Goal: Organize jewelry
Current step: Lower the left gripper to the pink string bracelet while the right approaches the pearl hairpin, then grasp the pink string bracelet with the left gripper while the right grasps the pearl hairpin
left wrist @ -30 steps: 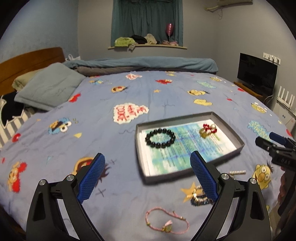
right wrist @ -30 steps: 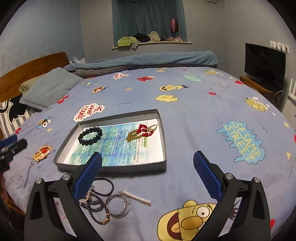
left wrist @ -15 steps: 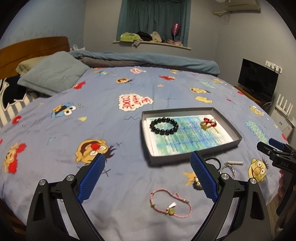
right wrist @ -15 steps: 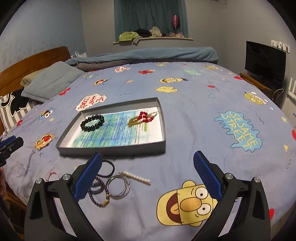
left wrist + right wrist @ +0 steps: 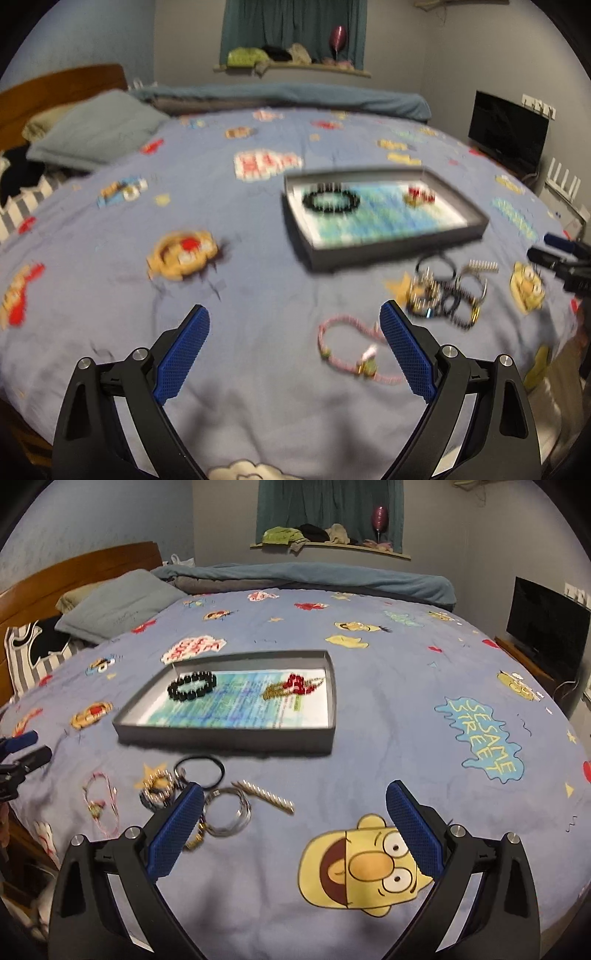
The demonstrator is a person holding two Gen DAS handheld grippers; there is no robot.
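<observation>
a: which step is this?
b: between picks, it seems — both the left gripper (image 5: 293, 343) and right gripper (image 5: 293, 821) are released, holding nothing above the bed (image 5: 388, 716).
a: where's the jewelry?
b: two pieces lie in the tray (image 5: 229, 736); a pink bracelet (image 5: 351, 350) and a tangled pile (image 5: 199, 794) lie loose just before it.
a: next?
b: probably lowering onto one piece — the pile's overlaps may snag.

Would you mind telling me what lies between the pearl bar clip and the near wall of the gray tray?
Only bare bedspread separates the pearl bar clip from the gray tray; the right wrist view shows it.
</observation>
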